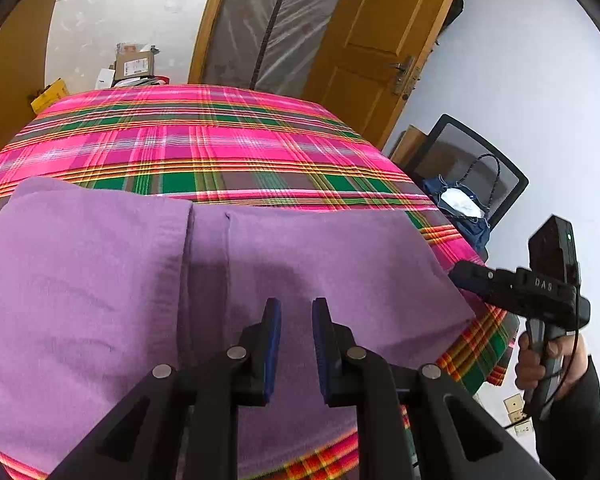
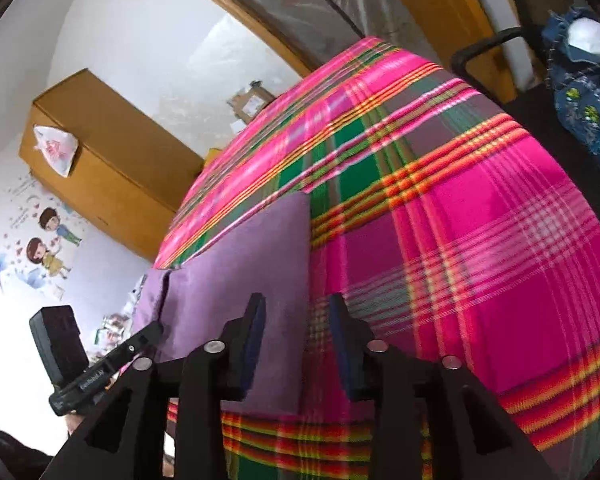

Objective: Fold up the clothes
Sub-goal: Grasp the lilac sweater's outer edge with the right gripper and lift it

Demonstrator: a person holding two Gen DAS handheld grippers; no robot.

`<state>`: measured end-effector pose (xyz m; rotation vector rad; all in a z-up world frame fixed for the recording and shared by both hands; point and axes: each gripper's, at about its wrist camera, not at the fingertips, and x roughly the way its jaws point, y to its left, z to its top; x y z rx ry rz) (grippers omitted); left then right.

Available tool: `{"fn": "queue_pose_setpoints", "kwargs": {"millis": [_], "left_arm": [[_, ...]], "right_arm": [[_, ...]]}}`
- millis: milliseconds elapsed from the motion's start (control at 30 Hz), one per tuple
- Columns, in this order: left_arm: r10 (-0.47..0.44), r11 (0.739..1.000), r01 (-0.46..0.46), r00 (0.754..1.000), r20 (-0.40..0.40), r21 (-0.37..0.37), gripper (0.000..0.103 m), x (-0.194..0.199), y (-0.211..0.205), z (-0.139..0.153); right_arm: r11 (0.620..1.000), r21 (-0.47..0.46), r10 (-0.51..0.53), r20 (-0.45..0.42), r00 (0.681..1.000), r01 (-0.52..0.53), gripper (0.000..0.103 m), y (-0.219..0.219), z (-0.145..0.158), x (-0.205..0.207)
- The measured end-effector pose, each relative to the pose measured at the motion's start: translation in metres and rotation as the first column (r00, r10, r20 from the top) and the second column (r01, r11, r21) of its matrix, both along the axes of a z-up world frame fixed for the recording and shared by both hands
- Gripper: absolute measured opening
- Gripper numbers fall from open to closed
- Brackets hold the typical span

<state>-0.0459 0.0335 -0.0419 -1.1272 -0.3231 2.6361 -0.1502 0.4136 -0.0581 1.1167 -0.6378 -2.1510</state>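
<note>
Plaid cloth (image 1: 220, 140) in pink and green covers the table, with a wooden door (image 1: 364, 40) behind it and a mesh chair (image 1: 480, 168) beside it.
Over the cloth's near edge the left gripper (image 1: 296, 320) hangs tilted down, fingers narrowly apart and empty; the right gripper (image 2: 296, 320), gripped by a hand (image 1: 540, 364) off the cloth's corner, has fingers parted wider, nothing between. The purple garment (image 1: 100, 280) lies flat on the cloth, folded with one lengthwise seam.

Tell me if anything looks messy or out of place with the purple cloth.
Nothing stands out. The purple cloth lies flat on the plaid bedspread, its left part folded over with a straight edge. Both grippers are open above it.
</note>
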Motion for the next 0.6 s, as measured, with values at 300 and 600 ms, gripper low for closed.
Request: {"fn": "queue_pose_setpoints", "kwargs": {"millis": [300, 600], "left_arm": [[0.025, 1.0, -0.025, 1.0, -0.012, 0.013, 0.016, 0.01, -0.007, 0.002], [0.024, 0.999, -0.024, 0.999, -0.024, 0.023, 0.016, 0.013, -0.009, 0.004]], "right_arm": [[0.992, 0.032, 0.122, -0.005, 0.993, -0.122, 0.039, -0.025, 0.002, -0.025], [0.974, 0.0, 0.228, 0.05, 0.972, -0.228, 0.041, -0.024, 0.001, -0.003]]}}
